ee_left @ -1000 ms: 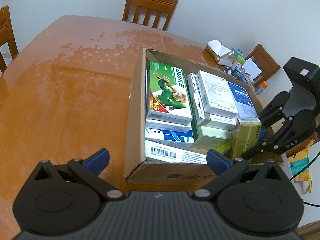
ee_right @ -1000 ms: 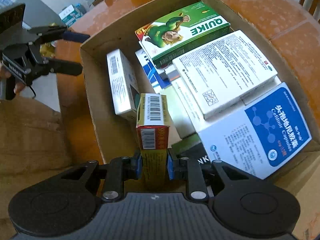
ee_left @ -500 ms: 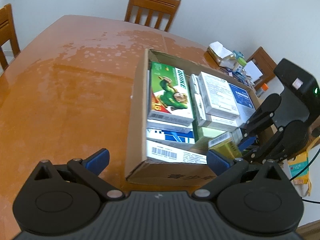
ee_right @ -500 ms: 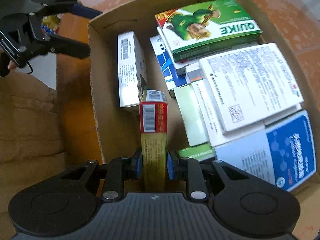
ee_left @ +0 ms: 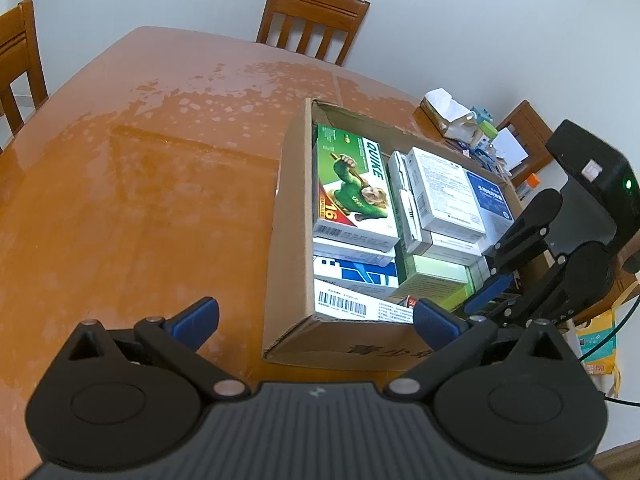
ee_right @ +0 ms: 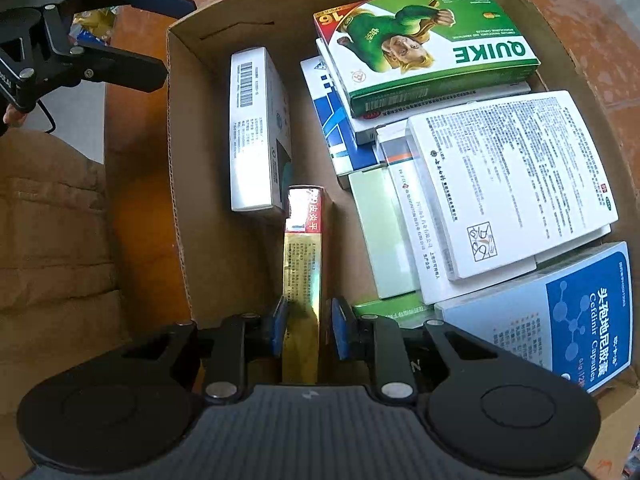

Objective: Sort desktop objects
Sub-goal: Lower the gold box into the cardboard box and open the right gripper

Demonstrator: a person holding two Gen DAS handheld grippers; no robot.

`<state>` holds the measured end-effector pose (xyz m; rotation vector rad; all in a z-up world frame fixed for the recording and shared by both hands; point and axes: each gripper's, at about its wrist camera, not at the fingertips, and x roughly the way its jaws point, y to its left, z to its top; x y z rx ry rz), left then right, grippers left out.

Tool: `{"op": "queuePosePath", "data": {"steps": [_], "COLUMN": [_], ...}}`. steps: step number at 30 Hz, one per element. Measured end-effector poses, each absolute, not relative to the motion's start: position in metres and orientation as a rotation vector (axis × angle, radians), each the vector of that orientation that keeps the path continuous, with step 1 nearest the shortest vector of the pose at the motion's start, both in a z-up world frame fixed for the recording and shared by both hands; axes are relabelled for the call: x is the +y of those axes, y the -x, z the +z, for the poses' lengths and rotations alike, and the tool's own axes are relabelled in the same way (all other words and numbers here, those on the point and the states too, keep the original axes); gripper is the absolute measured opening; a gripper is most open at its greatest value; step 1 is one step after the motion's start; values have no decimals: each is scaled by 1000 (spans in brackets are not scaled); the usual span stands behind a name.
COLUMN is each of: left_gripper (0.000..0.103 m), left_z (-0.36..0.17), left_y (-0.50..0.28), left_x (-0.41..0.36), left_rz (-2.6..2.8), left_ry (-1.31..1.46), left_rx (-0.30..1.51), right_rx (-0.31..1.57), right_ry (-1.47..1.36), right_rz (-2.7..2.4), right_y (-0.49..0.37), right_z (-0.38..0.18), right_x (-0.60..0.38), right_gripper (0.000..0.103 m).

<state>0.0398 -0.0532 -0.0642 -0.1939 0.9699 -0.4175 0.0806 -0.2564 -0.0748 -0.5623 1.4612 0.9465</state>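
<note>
Right hand-held gripper (ee_right: 306, 326) jaws opening around gold box (ee_right: 302, 264), seemingly wedged between white box (ee_right: 252, 128) and stacked cartons (ee_right: 508, 184).

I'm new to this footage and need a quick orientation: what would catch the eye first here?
A cardboard box packed with medicine cartons, the bright green box lying on top at its far side. The right gripper reaches into the near corner with a gold and red box between its opening jaws, a slight gap showing beside the pads. The left gripper hovers open over the table beside the box.
</note>
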Motion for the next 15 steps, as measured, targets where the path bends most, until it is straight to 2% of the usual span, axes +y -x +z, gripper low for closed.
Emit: {"op": "queuePosePath", "data": {"steps": [4, 12, 15], "left_gripper": [103, 103, 103], "left_z": [-64, -62, -60], "left_y": [-39, -36, -35], "left_x": [-51, -48, -44], "left_rz": [-415, -410, -405], "left_ry": [198, 191, 193], "left_rx": [970, 961, 955], "right_rx": [1445, 1435, 1425], "right_ry": [520, 454, 403], "right_rz": [937, 894, 899], "right_y": [-84, -94, -95], "right_z": [-68, -63, -51], "right_x": [-252, -248, -249], "right_gripper": [54, 57, 69]}}
